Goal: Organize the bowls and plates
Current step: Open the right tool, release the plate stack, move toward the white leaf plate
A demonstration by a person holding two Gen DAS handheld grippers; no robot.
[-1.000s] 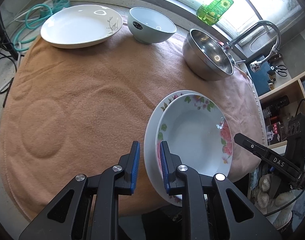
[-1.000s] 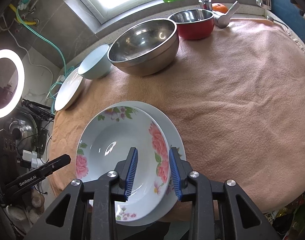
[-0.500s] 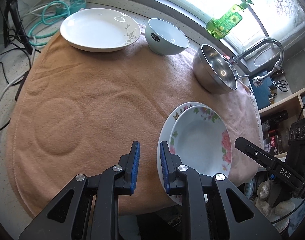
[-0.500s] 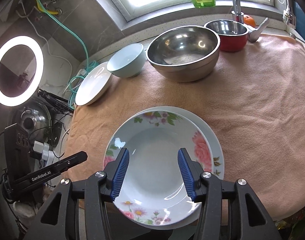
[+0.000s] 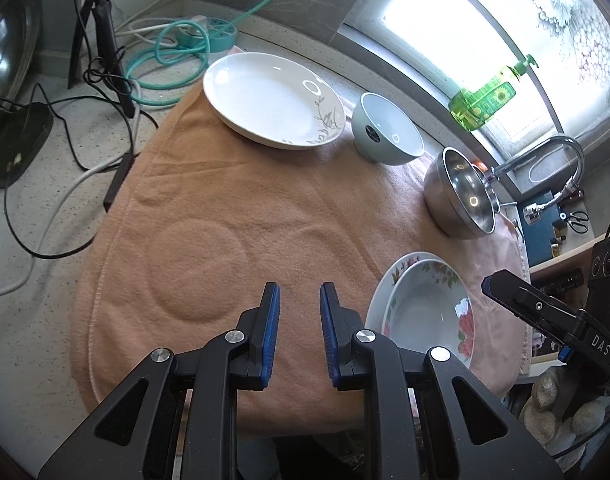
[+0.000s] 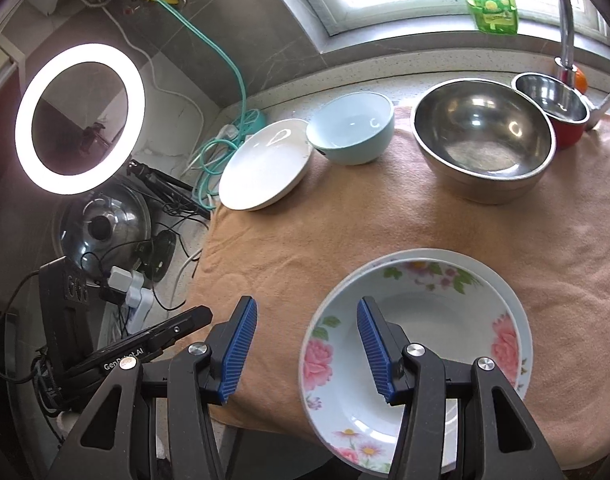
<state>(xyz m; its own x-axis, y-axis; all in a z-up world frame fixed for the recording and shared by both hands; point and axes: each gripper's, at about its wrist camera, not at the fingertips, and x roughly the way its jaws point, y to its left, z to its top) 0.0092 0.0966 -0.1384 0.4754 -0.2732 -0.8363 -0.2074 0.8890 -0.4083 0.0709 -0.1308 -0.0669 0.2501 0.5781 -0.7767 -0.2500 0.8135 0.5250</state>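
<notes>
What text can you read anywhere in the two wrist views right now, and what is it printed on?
"DAS": on the black body of the right gripper, seen from the left wrist.
"GenRobot.AI": on the black body of the left gripper, seen from the right wrist; a screw covers part of it.
Green dish soap bottle: label print too blurred to read.
Light blue bowl: dark sticker, too small to read.

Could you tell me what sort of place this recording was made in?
Most likely a home kitchen counter by a window: a curved tap, a green dish-soap bottle on the sill, and plates and bowls on a towel.
</notes>
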